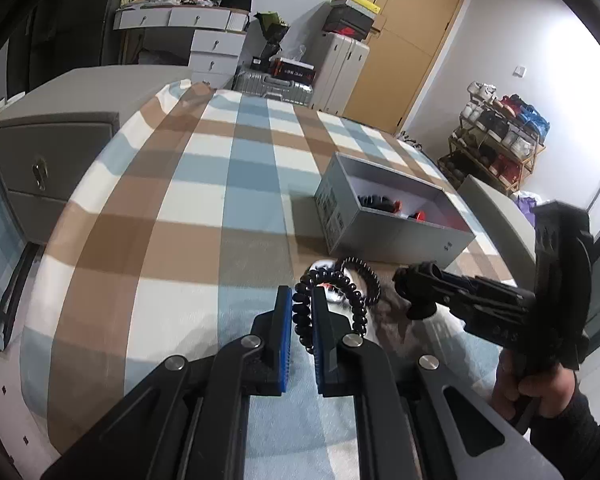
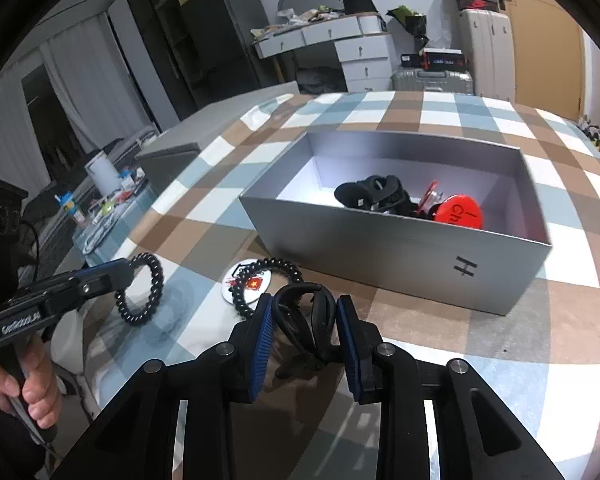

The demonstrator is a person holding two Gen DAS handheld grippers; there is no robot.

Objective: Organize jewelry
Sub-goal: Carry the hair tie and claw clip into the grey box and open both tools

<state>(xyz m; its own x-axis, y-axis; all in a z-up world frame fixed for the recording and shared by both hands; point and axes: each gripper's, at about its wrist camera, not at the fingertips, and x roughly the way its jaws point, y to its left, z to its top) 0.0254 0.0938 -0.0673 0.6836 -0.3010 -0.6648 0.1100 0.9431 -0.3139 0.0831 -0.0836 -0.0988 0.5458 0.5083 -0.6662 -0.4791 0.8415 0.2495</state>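
Observation:
My left gripper is shut on a black beaded bracelet; it also shows in the right wrist view, held just above the checked cloth. A second beaded bracelet lies on a round white badge in front of the grey box. My right gripper stands around a black looped band on the cloth, jaws a little apart from it. The box holds black items and a red round badge.
The checked cloth covers the table. A grey drawer unit stands at the left. Suitcases, a white desk and a shoe rack stand behind. The right hand-held gripper is right of my left one.

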